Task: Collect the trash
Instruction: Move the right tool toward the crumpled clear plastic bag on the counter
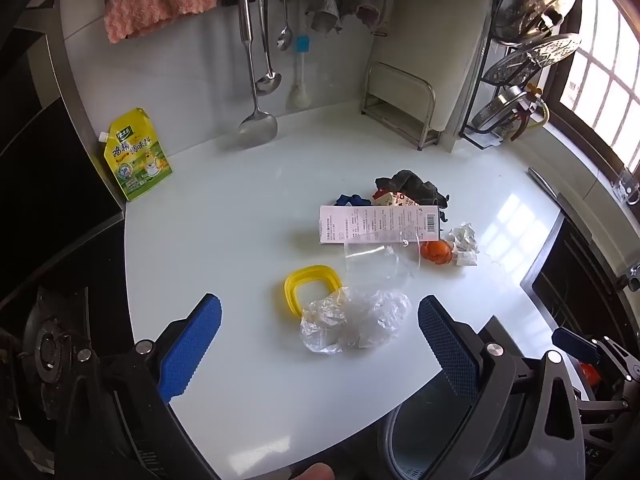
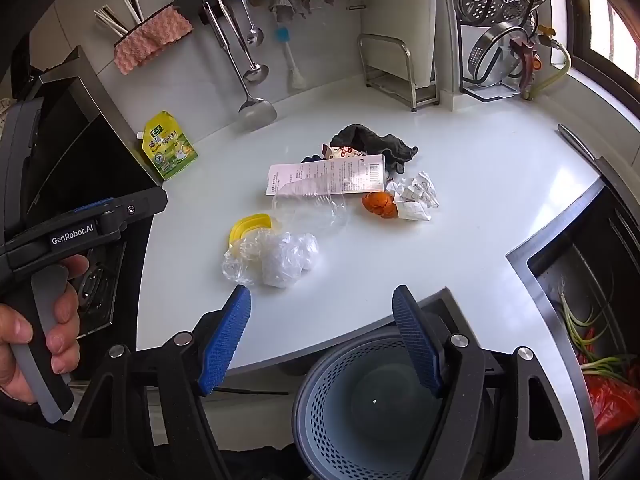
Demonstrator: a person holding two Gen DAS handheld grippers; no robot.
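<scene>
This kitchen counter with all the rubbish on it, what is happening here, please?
A person holds a two-finger gripper in each hand above the white counter. The left gripper and right gripper are both open and empty. Nothing is picked up yet: crumpled plastic wrap, a yellow ring, a pink card, an orange peel and crumpled paper lie there. A grey perforated bin waits below the edge.

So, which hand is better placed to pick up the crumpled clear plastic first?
Left, probably. The left tongs are open with the crumpled plastic lying straight between their tips. The right tongs, also open, sit nearer the counter edge above the basket.
</scene>
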